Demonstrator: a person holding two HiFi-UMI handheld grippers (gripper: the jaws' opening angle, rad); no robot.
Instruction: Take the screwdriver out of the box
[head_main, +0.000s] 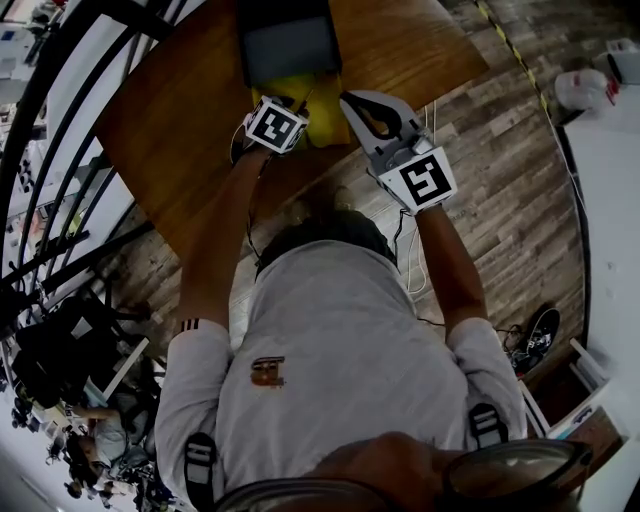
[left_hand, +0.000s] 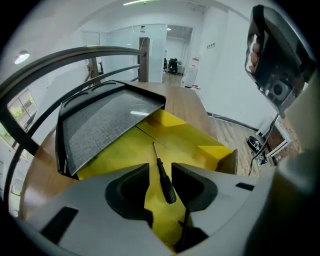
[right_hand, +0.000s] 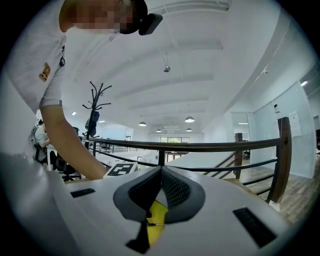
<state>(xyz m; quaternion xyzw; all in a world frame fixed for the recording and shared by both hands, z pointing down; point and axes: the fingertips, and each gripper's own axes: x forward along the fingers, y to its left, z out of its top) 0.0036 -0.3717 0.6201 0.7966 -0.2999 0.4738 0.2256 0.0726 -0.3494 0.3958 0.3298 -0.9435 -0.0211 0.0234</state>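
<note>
A brown table (head_main: 180, 120) holds a box (left_hand: 187, 136), yellow inside, its dark lid (left_hand: 100, 125) tipped up. The left gripper (left_hand: 160, 170) hangs over the box, jaws wide apart, holding nothing. The right gripper (right_hand: 161, 170) is near the box, jaws together, empty. A small black screwdriver (left_hand: 167, 189) lies in the box between the left jaws, untouched.

One screwdriver (left_hand: 164, 181), one box (left_hand: 186, 136), two grippers (left_hand: 160, 167) (right_hand: 161, 174)
</note>
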